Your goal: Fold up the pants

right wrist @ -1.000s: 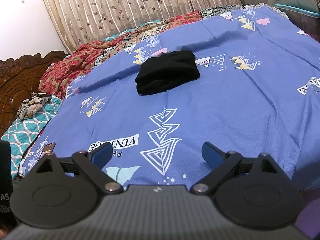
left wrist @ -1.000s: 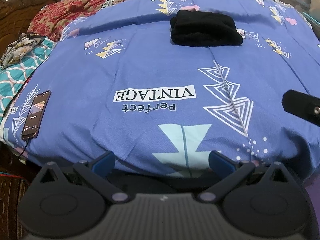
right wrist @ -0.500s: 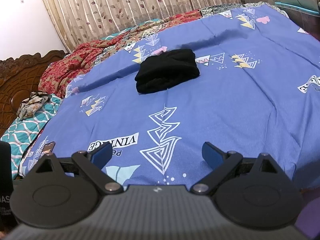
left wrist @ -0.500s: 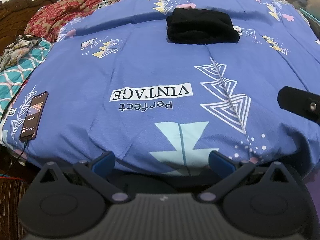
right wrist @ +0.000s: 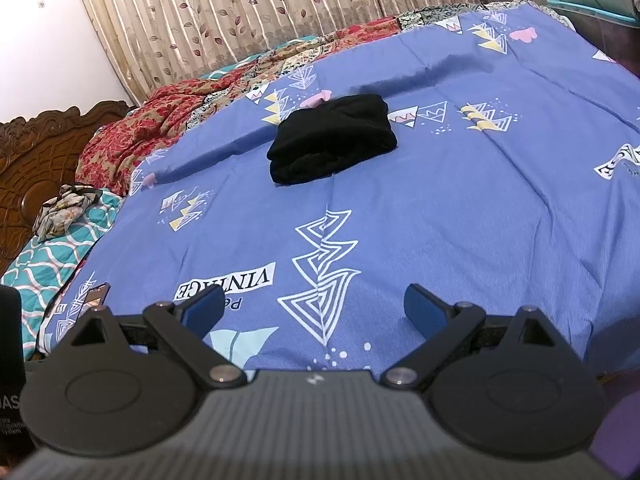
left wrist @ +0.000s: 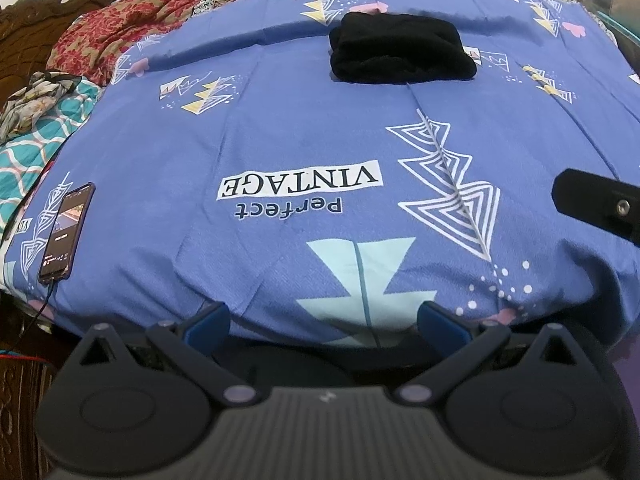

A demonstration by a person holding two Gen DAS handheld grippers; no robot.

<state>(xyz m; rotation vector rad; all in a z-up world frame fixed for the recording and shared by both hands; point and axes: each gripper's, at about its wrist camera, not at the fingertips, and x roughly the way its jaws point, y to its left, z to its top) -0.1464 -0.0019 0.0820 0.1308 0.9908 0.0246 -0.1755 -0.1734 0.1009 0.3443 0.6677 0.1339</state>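
The left gripper [left wrist: 323, 320] is spread wide, blue fingers [left wrist: 206, 322] apart, nothing between them. The right gripper [right wrist: 316, 312] is likewise wide apart and empty, level with the left, just to its right.

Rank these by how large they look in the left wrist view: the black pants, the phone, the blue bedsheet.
1. Blue bedsheet, clearly largest.
2. Black pants, folded, far from the camera.
3. Phone, smallest, though it lies nearer the camera than the pants.
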